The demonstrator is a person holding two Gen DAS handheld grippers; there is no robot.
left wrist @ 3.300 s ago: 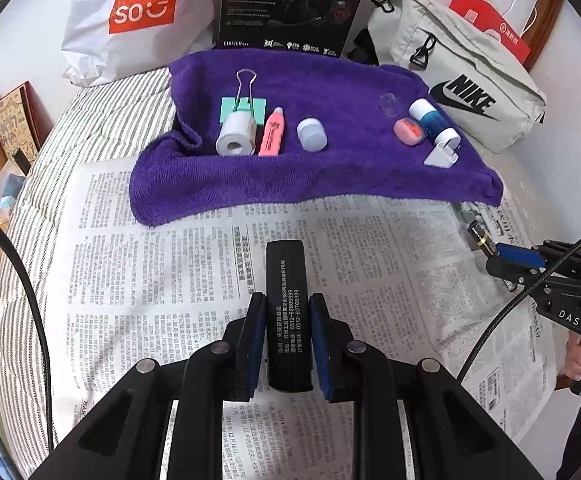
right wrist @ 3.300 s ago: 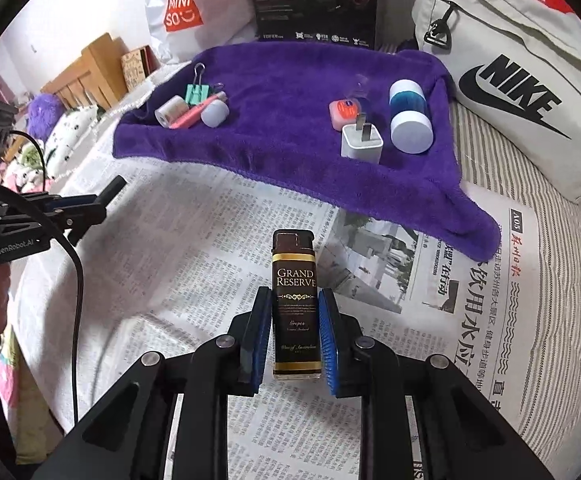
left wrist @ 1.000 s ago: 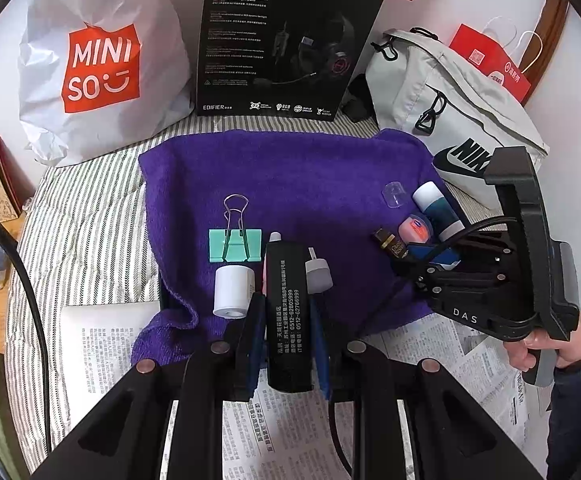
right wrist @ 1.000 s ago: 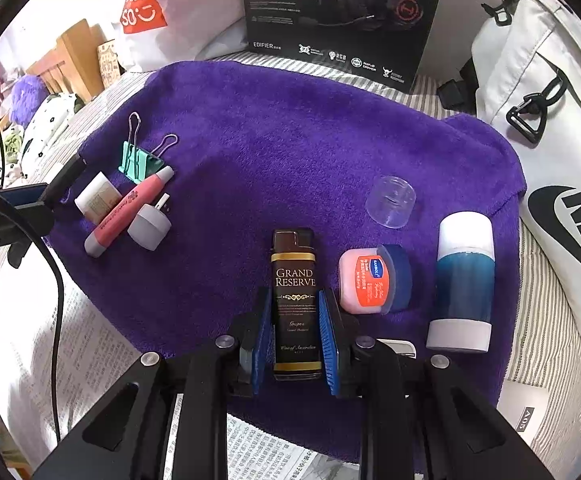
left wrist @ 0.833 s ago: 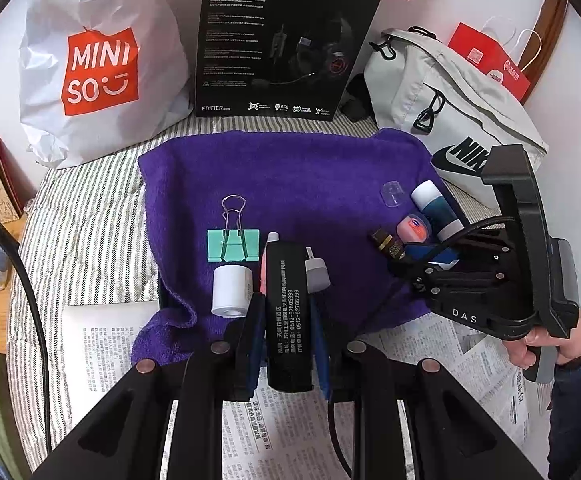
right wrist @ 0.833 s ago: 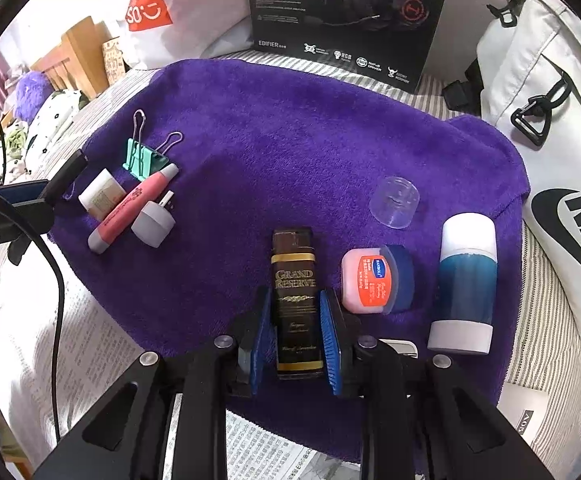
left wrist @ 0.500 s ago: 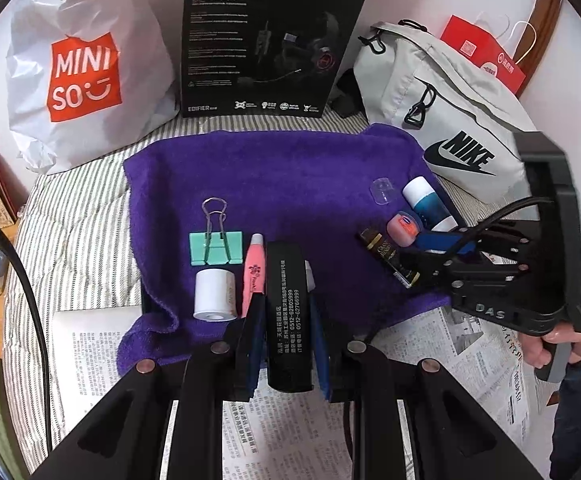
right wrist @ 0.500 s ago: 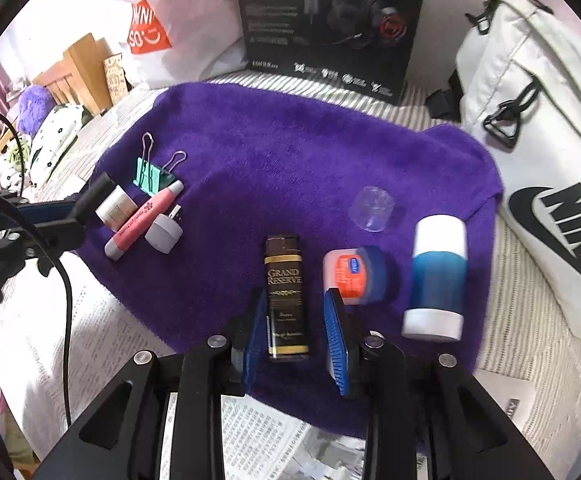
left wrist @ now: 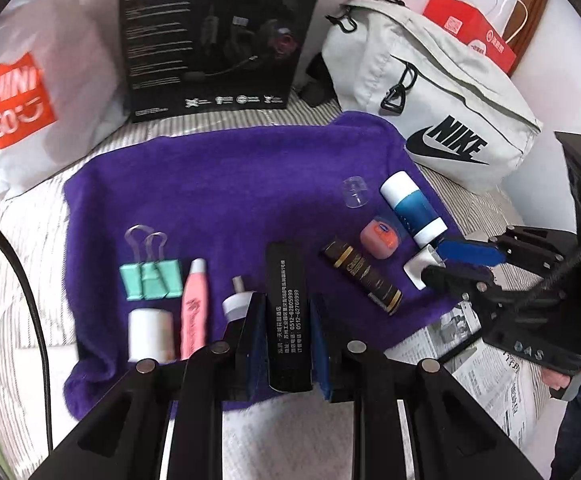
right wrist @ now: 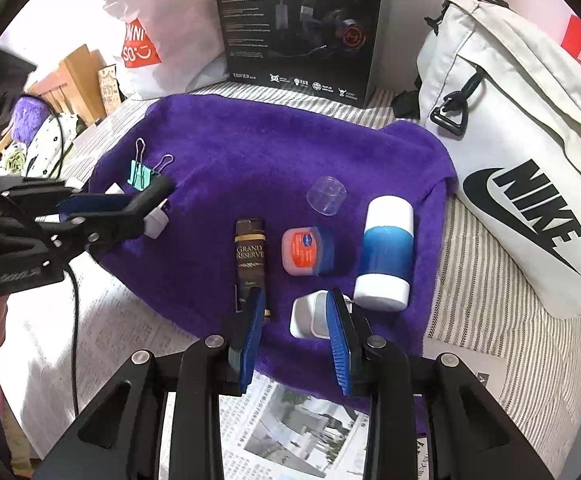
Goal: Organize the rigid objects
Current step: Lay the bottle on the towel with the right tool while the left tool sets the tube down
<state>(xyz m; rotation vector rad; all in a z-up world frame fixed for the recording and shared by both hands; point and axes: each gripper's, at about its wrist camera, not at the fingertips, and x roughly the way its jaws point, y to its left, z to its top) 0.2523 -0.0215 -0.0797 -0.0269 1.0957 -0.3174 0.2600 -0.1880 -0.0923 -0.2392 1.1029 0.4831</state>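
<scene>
A purple towel [left wrist: 230,184] [right wrist: 270,152] lies on the bed with small objects in a row. My left gripper [left wrist: 287,308] holds a black rectangular box [left wrist: 286,312] with white print over the towel's near edge, between a small white adapter [left wrist: 236,304] and the brown "Grand Reserve" lighter [left wrist: 364,276]. The jaws look slightly parted around the box. My right gripper [right wrist: 296,312] is open and empty; the lighter [right wrist: 251,256] lies on the towel just ahead of its left finger. The left gripper also shows in the right wrist view [right wrist: 130,208].
On the towel: green binder clips [left wrist: 150,278], pink pen [left wrist: 194,308], white roll [left wrist: 150,334], pink-blue jar [right wrist: 308,250], blue-white bottle [right wrist: 386,254], clear cap [right wrist: 326,195], white charger [right wrist: 306,316]. Behind stand a black box [left wrist: 218,36], Nike bag [right wrist: 522,152], Miniso bag [left wrist: 22,100]. Newspaper [right wrist: 298,436] lies in front.
My right gripper opened, let go of the lighter on the towel and pulled back. My left gripper carried the black box forward and lower over the towel, beside the lighter.
</scene>
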